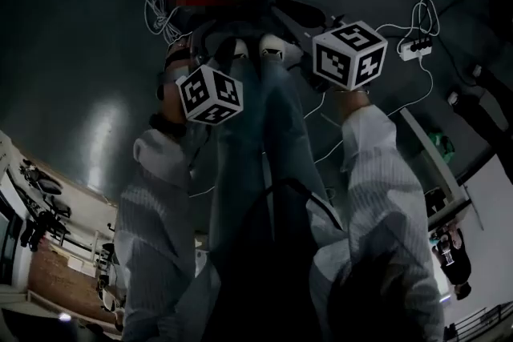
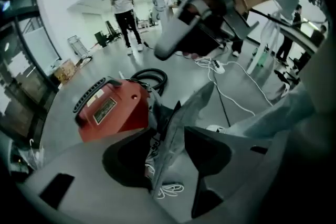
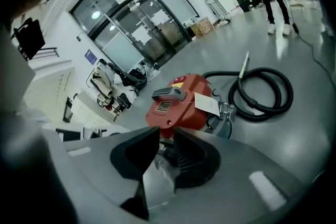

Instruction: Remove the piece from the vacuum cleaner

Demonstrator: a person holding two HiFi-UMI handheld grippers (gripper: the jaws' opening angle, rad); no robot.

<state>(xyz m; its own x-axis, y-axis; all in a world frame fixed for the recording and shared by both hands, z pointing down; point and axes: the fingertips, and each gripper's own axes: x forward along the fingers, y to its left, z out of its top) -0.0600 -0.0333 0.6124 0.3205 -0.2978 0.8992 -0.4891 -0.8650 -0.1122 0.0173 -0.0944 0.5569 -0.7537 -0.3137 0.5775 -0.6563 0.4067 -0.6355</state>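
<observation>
Two grippers hung short of the vacuum (image 2: 113, 107), which stood at 12 o'clock. Left gripper (image 2: 168, 139) jaws stood wide, a trouser leg (image 2: 181, 113) beyond them. Right gripper (image 3: 166, 136) jaws stood narrow, gripping nothing, probably poised for the reach.

The vacuum cleaner (image 3: 178, 105) sits on the floor (image 3: 310, 60), just beyond the person's feet (image 1: 272, 52). Its hose (image 3: 261, 114) lies coiled on the floor just beside it, on its right in the right gripper view. A power strip (image 1: 415, 50) lies on the floor well off to the right. Both grippers hang on the near side of the cleaner, the left gripper (image 2: 169, 139) to the left of the right gripper (image 3: 160, 136). The piece (image 2: 176, 113) stands between the left gripper's parted jaws.
</observation>
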